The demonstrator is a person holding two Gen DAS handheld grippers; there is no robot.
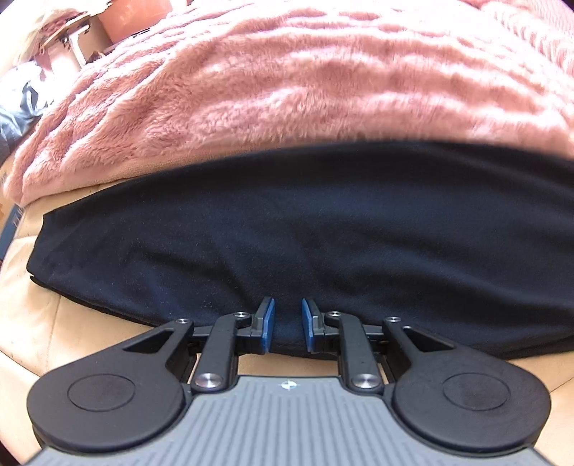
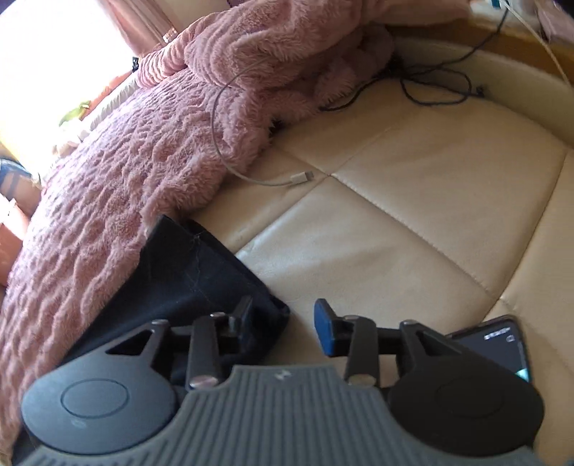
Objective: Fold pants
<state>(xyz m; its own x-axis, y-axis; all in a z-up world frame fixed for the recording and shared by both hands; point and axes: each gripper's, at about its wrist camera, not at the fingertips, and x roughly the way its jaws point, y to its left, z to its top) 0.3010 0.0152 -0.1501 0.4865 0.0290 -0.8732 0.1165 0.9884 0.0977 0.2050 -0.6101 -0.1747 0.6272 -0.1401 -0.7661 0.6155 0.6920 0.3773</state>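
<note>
The black pants lie as a long folded band across the cream leather cushion, with their far edge against the pink blanket. My left gripper is at the band's near edge, and dark cloth fills the narrow gap between its blue pads, so it is shut on the fabric. In the right wrist view one end of the pants shows with a stitched hem. My right gripper stands open at that end's corner. Its left finger rests over the cloth and its blue right pad is over bare leather.
A fluffy pink blanket is heaped behind and beside the pants. A white charging cable and a black cord lie on the cushion. A phone lies just right of the right gripper. Clutter sits at the far left.
</note>
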